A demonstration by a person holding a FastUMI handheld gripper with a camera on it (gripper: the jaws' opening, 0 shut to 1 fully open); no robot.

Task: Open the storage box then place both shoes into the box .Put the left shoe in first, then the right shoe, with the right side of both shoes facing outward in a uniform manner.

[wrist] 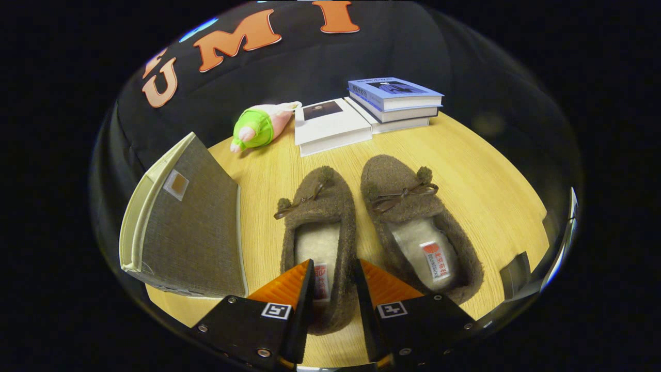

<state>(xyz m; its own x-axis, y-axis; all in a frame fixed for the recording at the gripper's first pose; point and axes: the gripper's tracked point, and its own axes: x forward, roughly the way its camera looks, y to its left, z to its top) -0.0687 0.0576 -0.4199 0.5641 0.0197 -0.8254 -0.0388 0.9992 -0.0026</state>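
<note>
Two brown fuzzy slippers with bows and pale lining lie side by side on the wooden table (480,181), toes pointing away from me. My gripper (334,262) is at the heel end of the left shoe (317,206). One finger hangs over its insole and the other sits in the gap toward the right shoe (408,206), so they straddle the left shoe's right wall. A strip of insole shows between the fingers, and the gripper is open. The grey fabric storage box (191,222), with a cream edge, stands tilted to the left of the shoes.
Beyond the shoes lie a white book (330,124) and a stack of books with a blue cover (395,98). A green and pink plush toy (258,126) lies left of them. A small dark object (516,274) sits by the table's edge, right of the right shoe.
</note>
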